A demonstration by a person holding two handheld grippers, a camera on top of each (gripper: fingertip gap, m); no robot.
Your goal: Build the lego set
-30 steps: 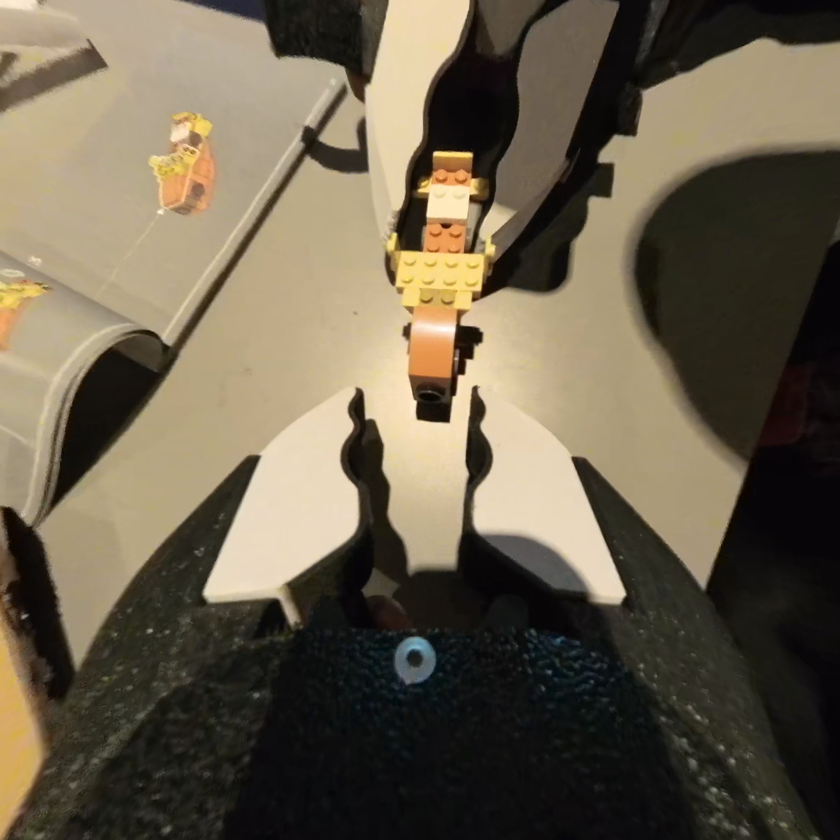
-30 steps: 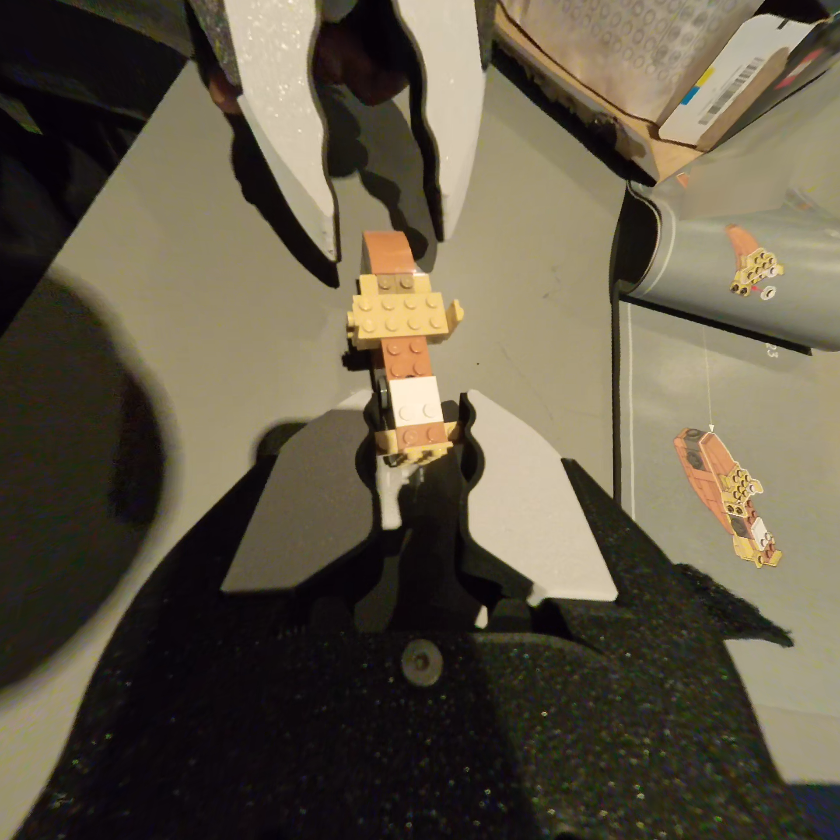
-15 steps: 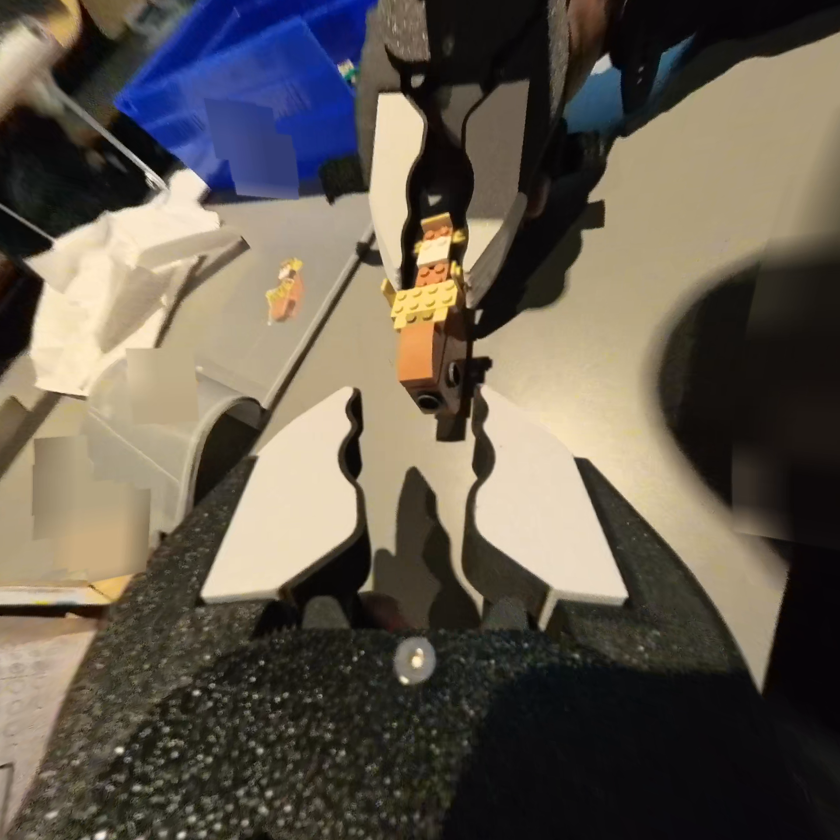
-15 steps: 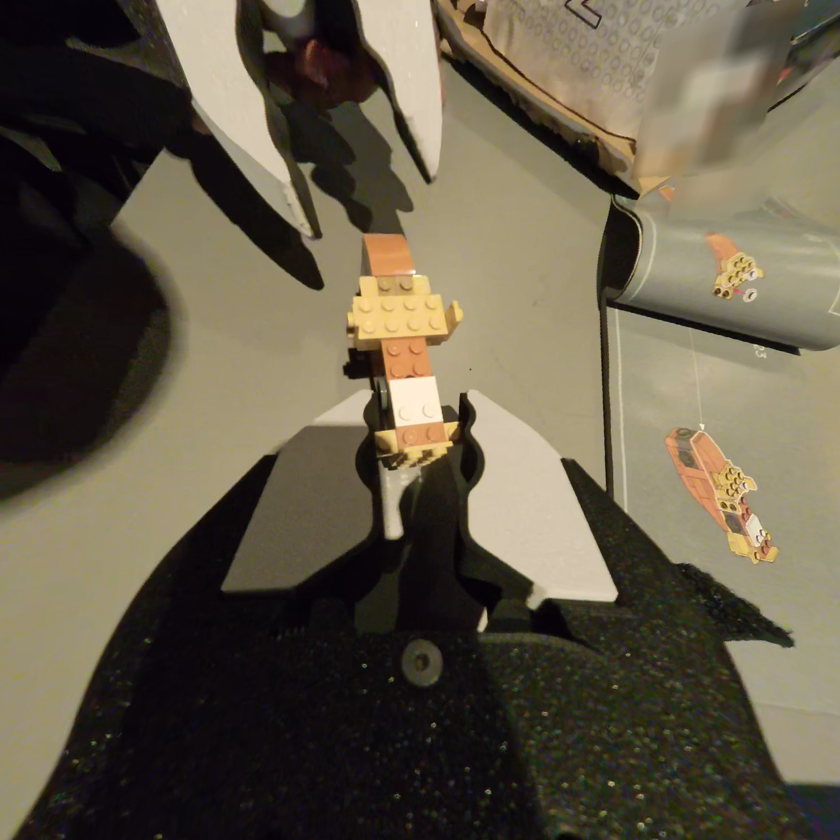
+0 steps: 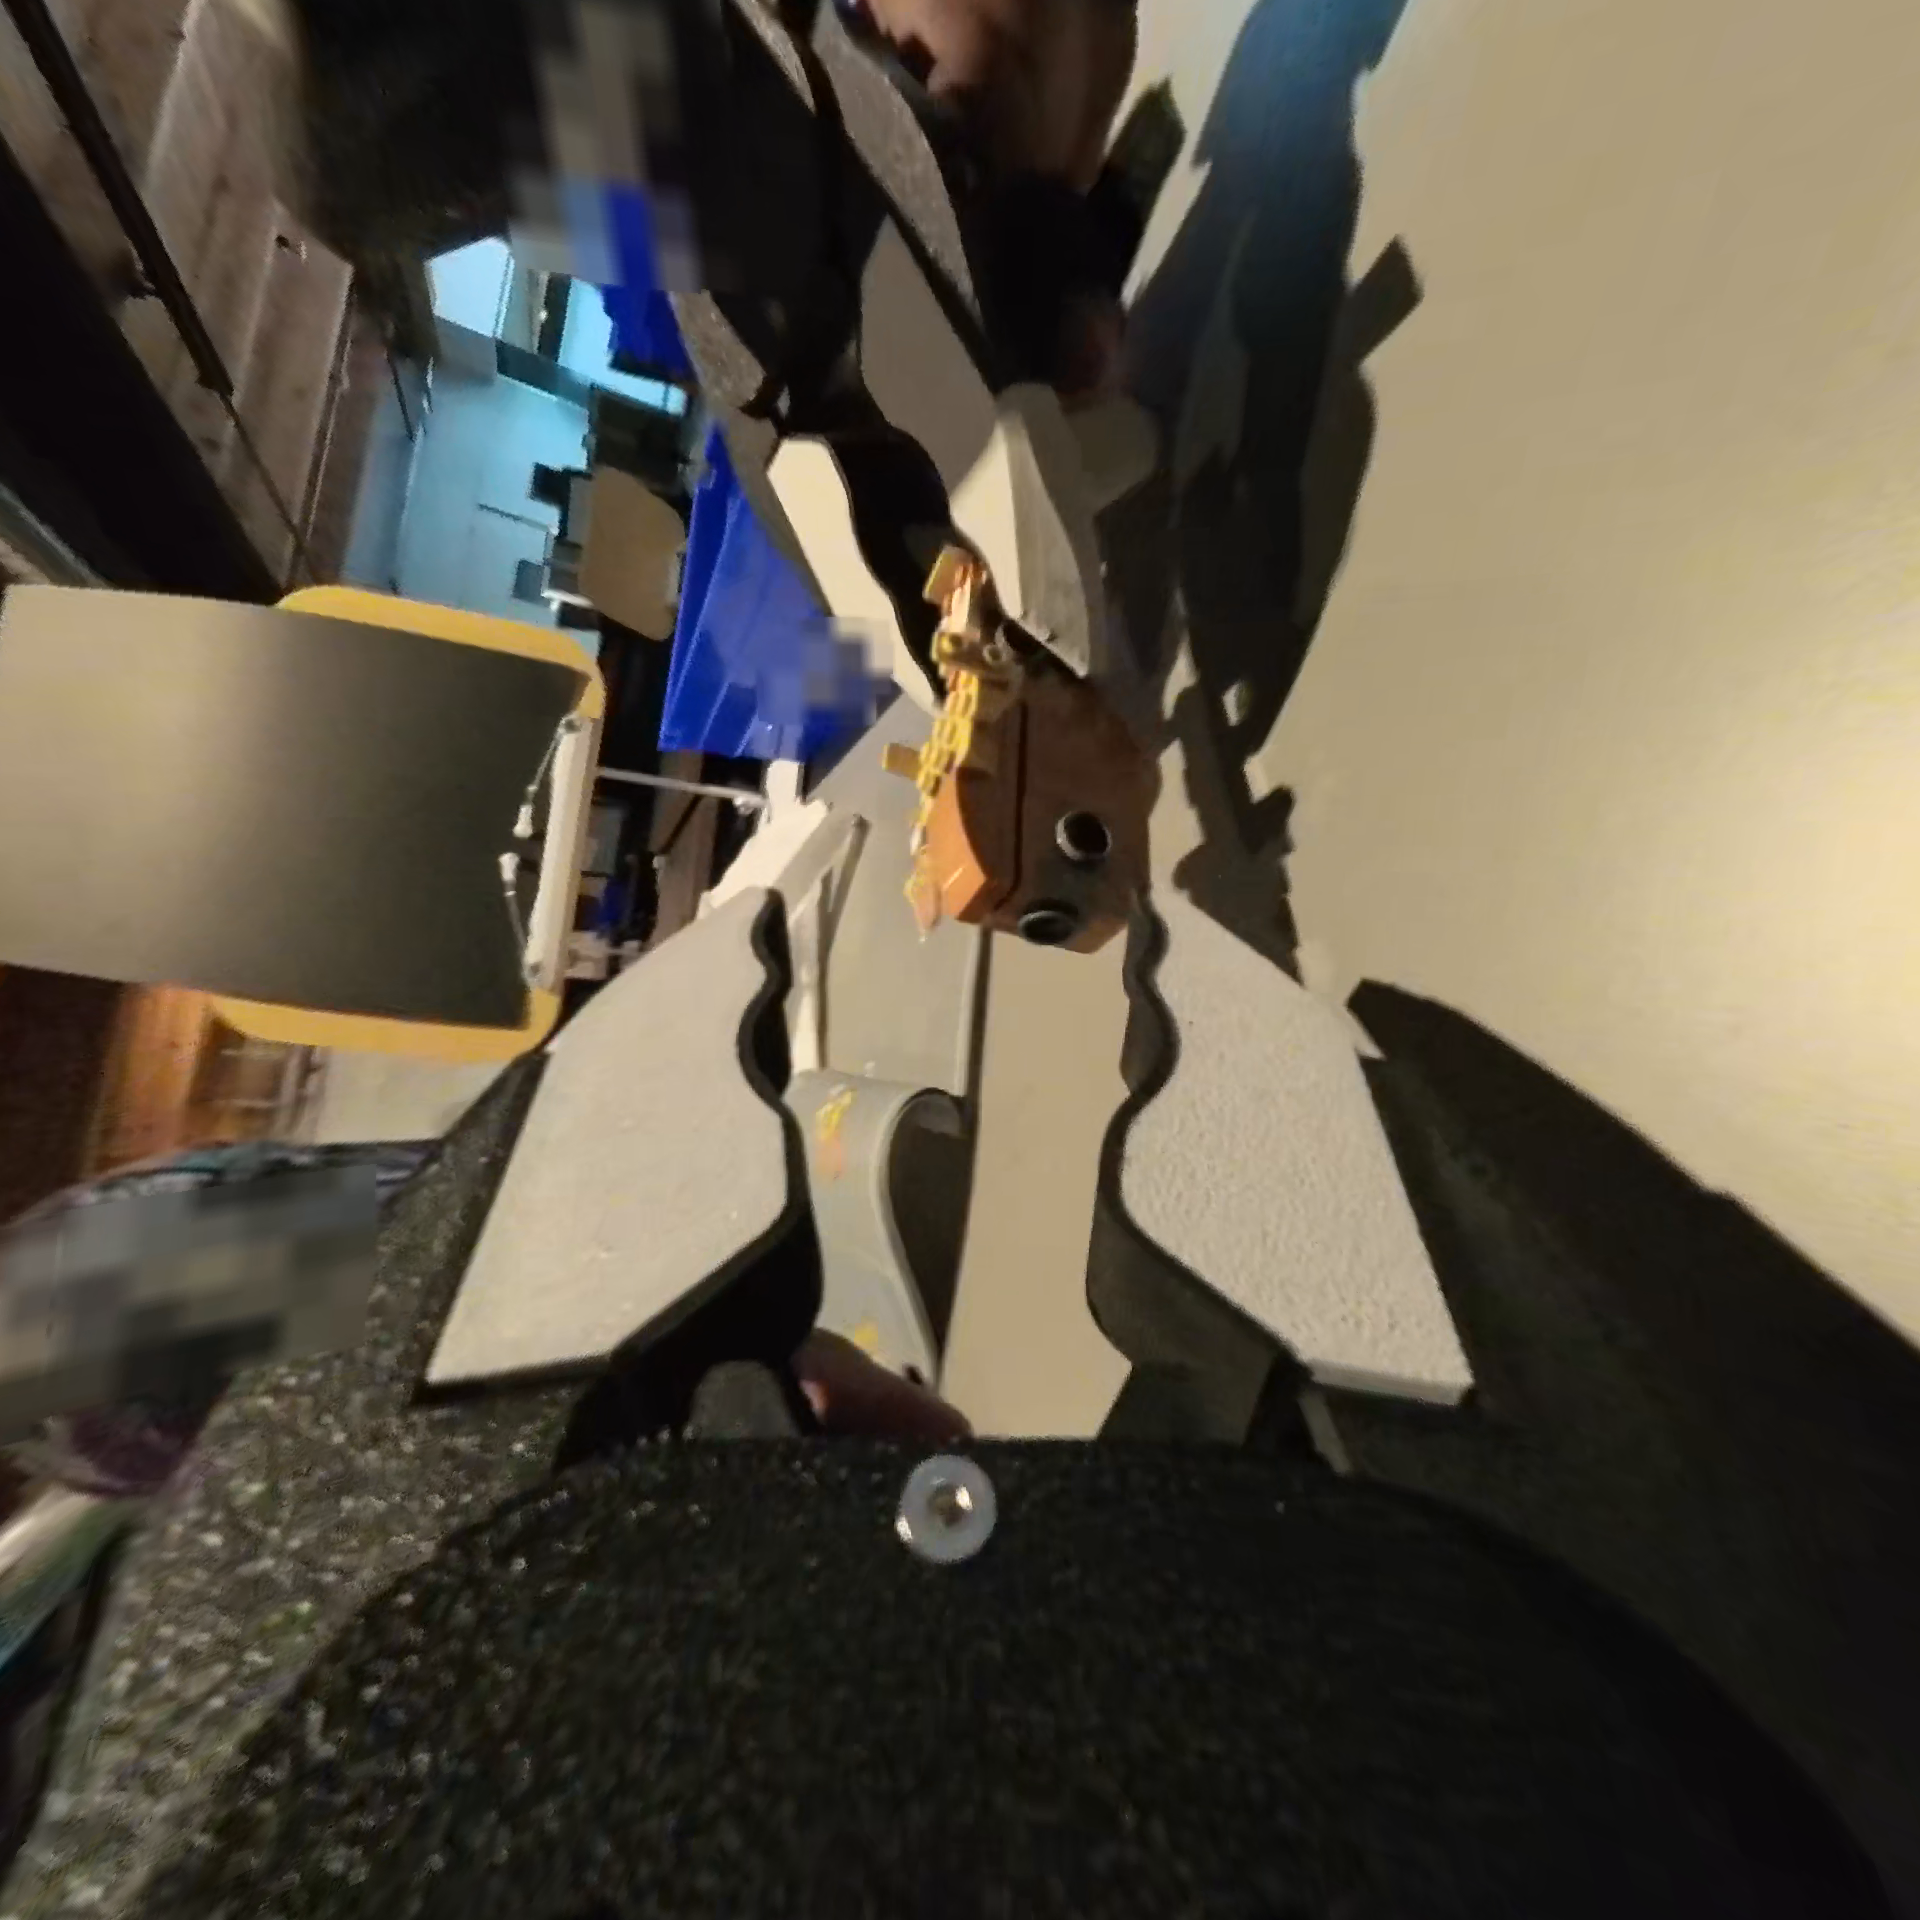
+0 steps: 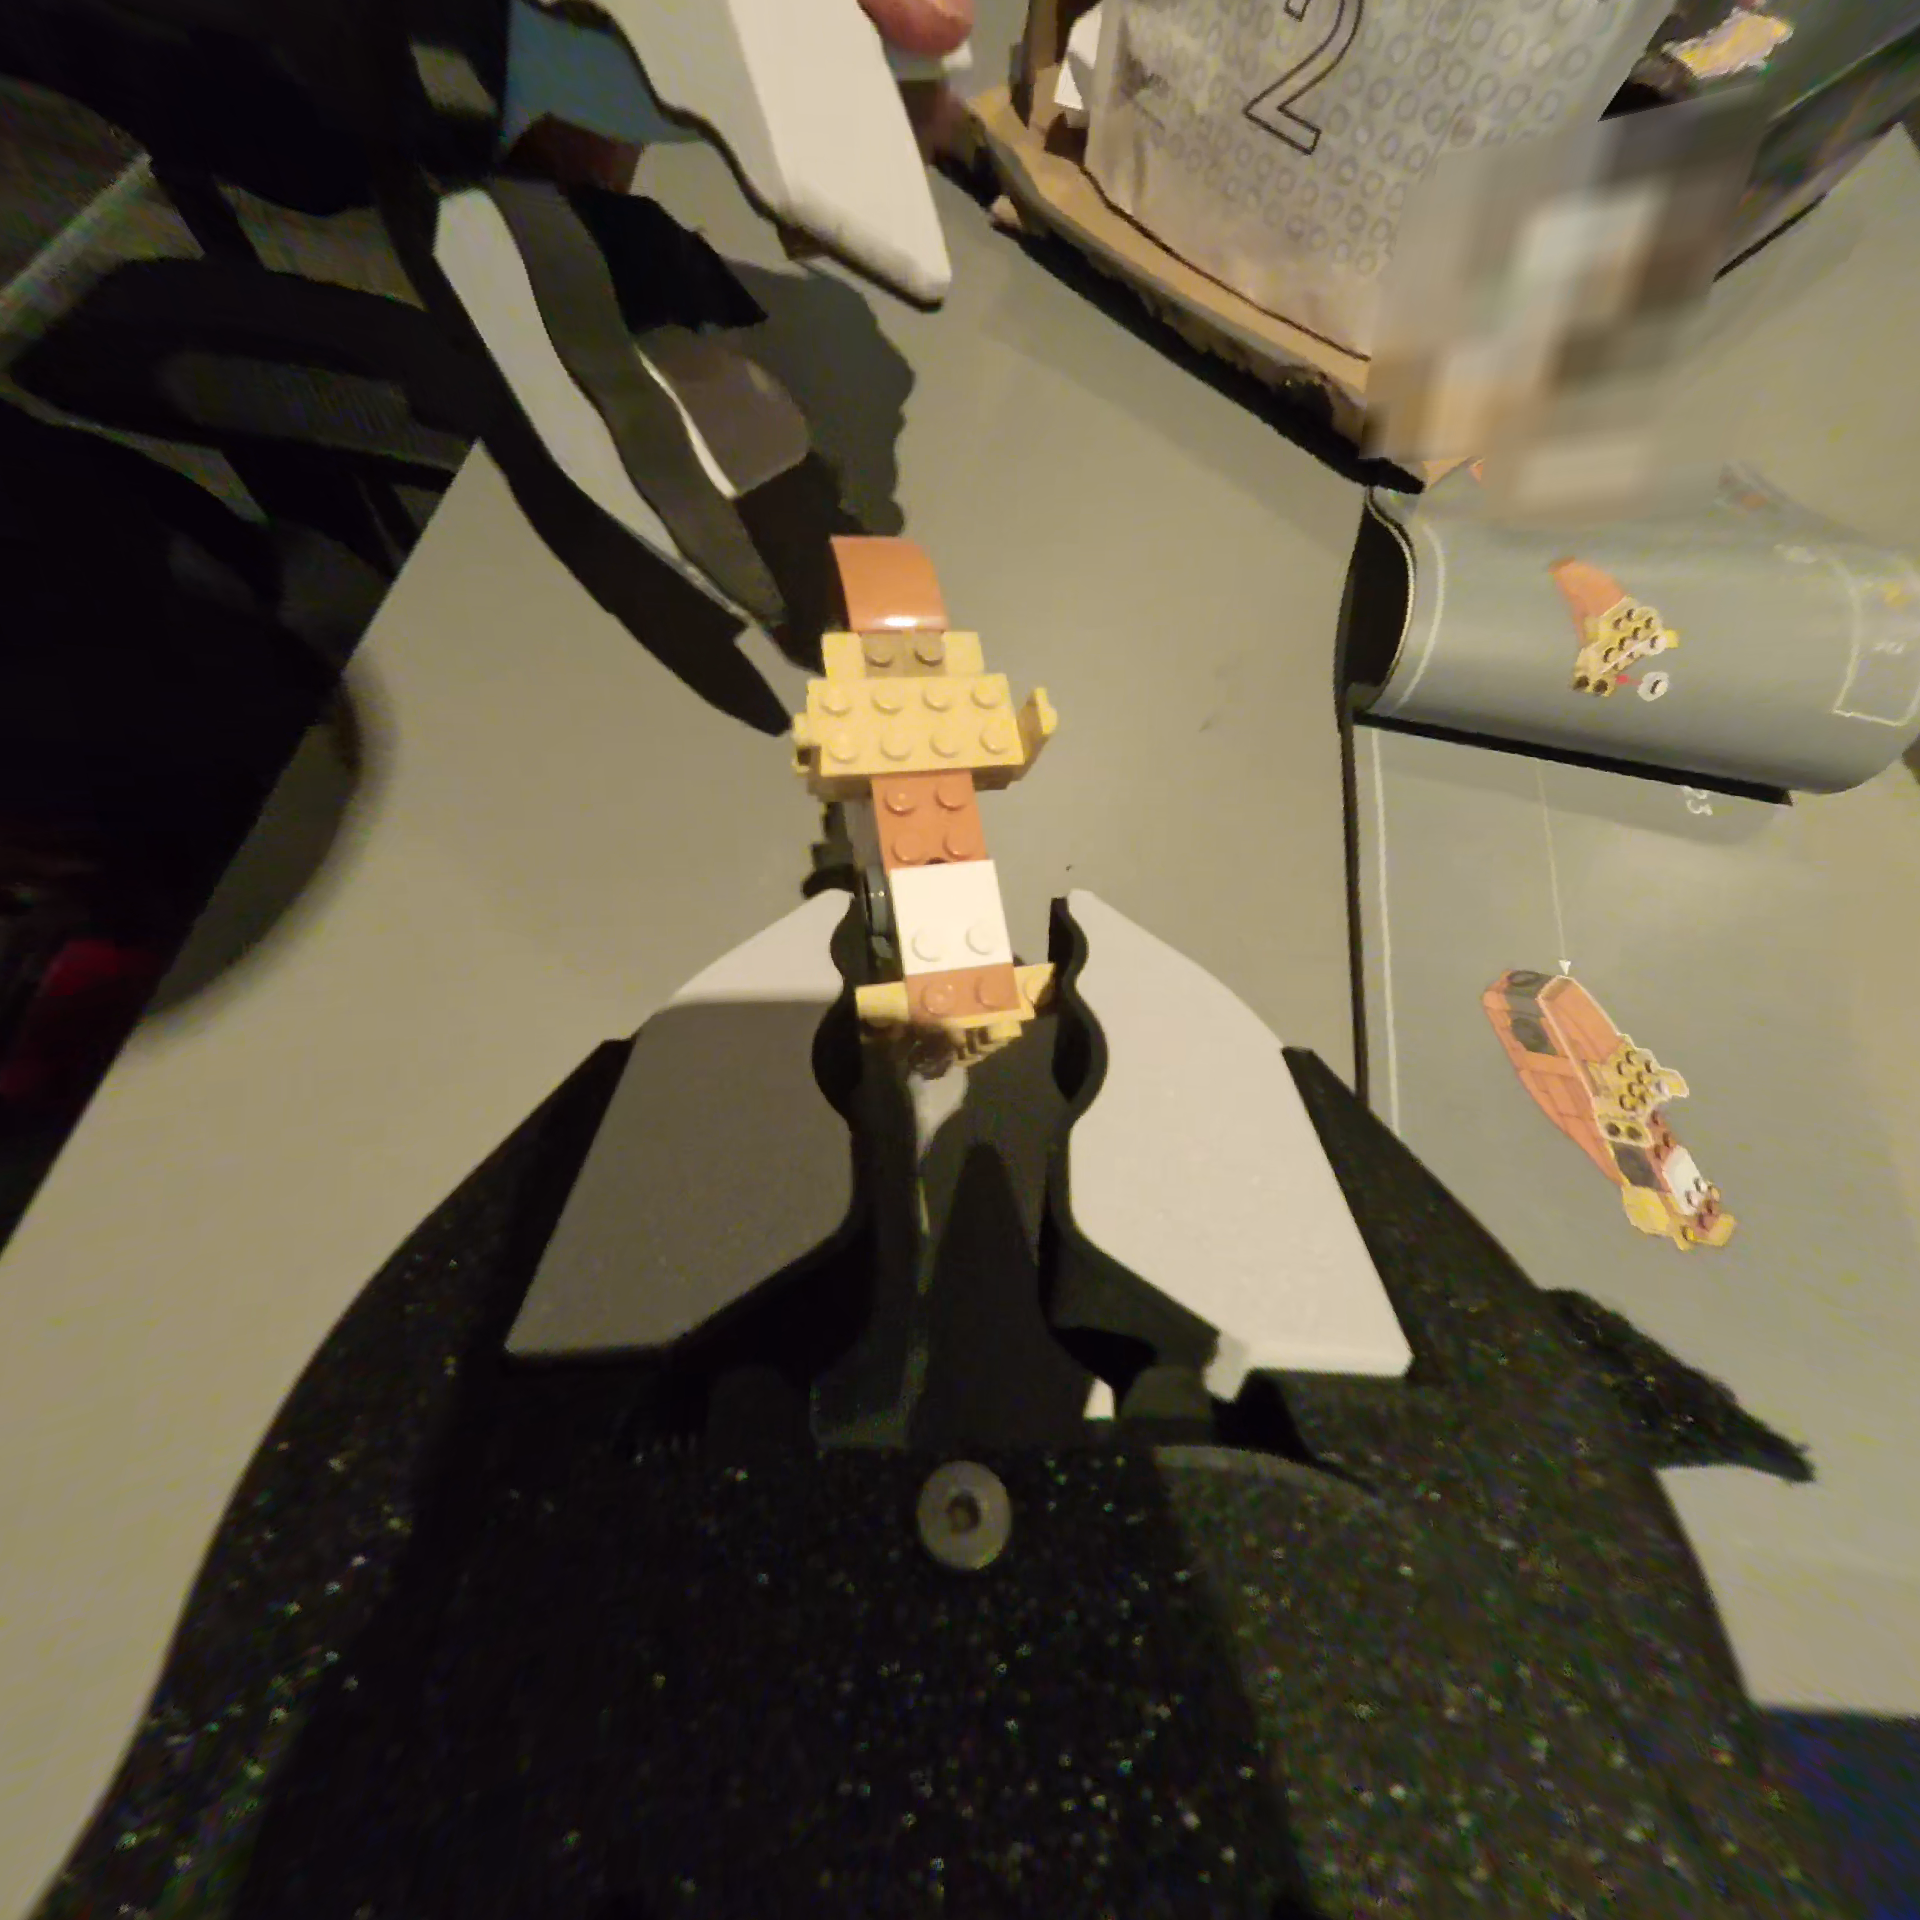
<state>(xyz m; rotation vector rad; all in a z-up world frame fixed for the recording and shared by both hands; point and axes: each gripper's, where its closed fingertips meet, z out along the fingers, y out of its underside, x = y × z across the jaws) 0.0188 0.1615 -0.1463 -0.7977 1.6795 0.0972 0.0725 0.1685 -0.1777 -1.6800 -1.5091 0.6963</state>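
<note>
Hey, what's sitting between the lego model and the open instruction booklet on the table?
Nothing. In the right wrist view, only bare grey table separates the lego model, held by the right gripper, from the instruction booklet.

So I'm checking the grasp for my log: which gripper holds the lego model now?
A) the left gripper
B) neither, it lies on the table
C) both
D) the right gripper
D: the right gripper is shut on the lego model's rear end, while the left gripper is open, nothing between its fingers.
</note>
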